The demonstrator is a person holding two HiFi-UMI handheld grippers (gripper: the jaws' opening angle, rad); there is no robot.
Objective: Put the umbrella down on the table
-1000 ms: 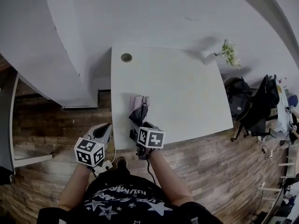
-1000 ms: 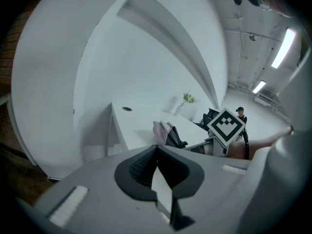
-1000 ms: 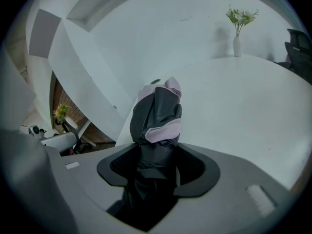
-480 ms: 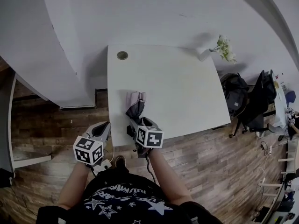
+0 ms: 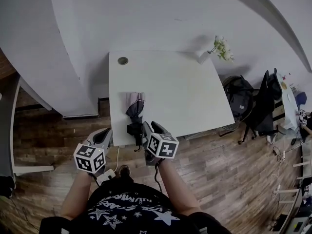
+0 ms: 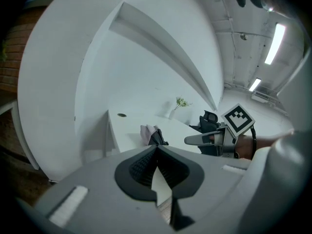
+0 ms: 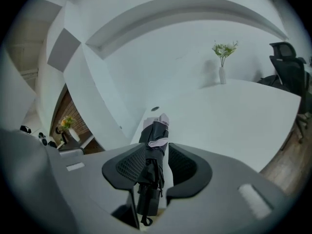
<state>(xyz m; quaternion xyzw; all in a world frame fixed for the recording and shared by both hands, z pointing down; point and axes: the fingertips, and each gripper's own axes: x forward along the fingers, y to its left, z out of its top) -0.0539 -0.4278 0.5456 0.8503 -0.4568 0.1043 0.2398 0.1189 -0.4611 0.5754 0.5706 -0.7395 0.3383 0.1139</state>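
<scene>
White table point(image 5: 185, 96) bears folded umbrella point(image 5: 134, 112) (near edge).

The right gripper point(image 5: 150, 126) has lifted off the folded umbrella point(image 5: 134, 112), now free on the counter point(image 5: 185, 96); its jaws are closing empty.

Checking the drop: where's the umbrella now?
In the head view the umbrella lies on the table, at its left side by the near edge, in line with the cable hole at the far corner.
</scene>
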